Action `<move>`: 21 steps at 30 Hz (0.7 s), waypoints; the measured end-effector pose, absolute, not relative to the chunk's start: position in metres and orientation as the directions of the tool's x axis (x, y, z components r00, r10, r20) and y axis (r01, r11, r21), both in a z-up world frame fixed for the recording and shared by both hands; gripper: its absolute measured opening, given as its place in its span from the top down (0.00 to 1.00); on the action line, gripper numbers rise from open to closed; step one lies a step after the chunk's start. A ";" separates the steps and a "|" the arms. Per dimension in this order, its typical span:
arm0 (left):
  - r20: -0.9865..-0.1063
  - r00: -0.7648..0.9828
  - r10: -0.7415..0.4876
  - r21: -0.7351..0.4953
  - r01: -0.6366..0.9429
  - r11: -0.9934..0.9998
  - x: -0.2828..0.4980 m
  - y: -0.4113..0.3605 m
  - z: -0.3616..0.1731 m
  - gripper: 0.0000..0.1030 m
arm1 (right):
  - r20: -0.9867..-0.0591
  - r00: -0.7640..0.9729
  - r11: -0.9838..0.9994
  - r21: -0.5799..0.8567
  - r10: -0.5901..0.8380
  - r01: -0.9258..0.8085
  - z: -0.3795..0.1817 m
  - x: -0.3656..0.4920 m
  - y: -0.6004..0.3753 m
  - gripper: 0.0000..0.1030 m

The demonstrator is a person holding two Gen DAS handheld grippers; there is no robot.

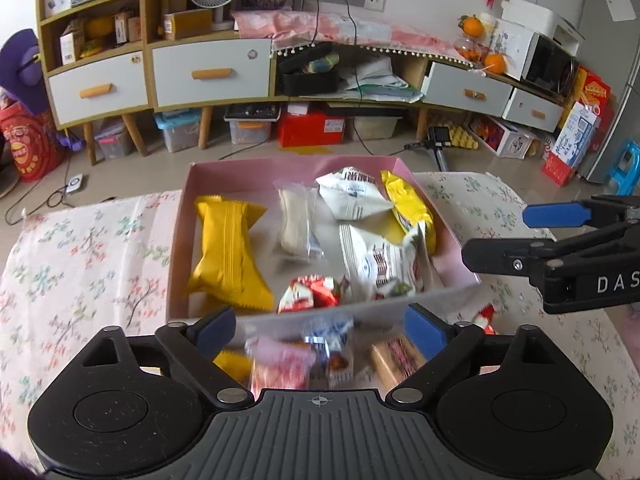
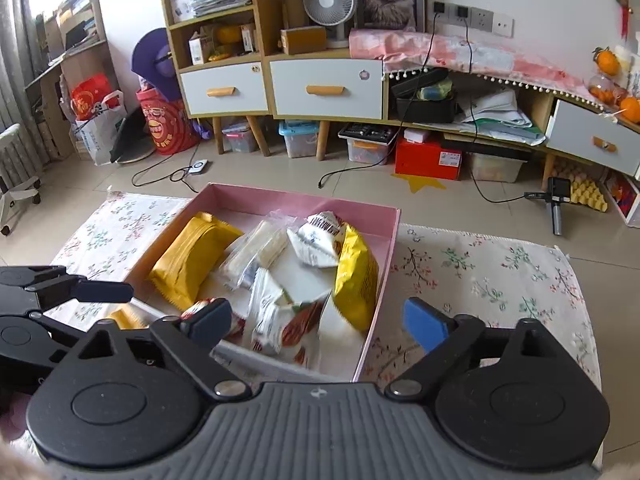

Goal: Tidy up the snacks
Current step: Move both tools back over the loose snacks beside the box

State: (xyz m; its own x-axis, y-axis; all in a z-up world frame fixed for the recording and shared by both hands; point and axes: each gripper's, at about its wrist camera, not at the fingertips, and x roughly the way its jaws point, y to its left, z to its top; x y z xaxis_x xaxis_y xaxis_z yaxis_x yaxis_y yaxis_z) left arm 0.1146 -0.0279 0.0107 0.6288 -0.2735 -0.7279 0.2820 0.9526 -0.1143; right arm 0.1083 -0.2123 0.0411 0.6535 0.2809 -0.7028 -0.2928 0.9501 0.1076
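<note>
Pink cardboard box (image 1: 208,172) is where everything's going, sitting on the floral cloth over the table (image 1: 80,248), and it's already pretty full. I've got both claws pulled back over the near side with nothing in either one: left claw (image 1: 320,326) has its blue pads spread wide, and the stuff you see between them is just loose snacks lying on the cloth below, not gripped. Right claw (image 2: 320,322) is the same, fingers wide apart, hovering over the near right corner of the box. My guess is the box is parked in the middle so either hand can reach it. Inside, the big yellow packet (image 1: 228,252) lies flat on the left, long axis running from the near wall toward the far wall, crimped ends front and back. Beside it the clear-wrapped bar (image 1: 296,224) runs roughly the same way. On the right it's messier: white bags (image 1: 376,256) piled at angles and a yellow bag (image 1: 408,212) leaning along the right wall. A red and white candy wrapper (image 1: 310,298) sits against the near wall. Still outside, just in front of the box, are a few small packs (image 1: 324,352), blurry, one tan bar (image 1: 396,356) angled toward the box. Looks to me like those are what's left.
</note>
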 end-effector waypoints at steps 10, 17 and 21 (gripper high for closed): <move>-0.731 0.634 -0.251 -0.070 0.297 0.952 0.067 -0.013 0.006 0.02 | -0.704 0.658 0.954 0.094 0.266 -0.285 0.042 0.074 -0.206 0.00; -0.742 0.630 -0.227 -0.054 0.281 0.958 0.041 0.015 -0.018 0.02 | -0.690 0.666 0.951 0.107 0.282 -0.292 0.029 0.053 -0.195 0.00; -0.751 0.625 -0.214 -0.018 0.304 0.952 0.031 0.027 -0.027 0.02 | -0.699 0.662 0.948 0.075 0.270 -0.308 0.013 0.039 -0.186 0.00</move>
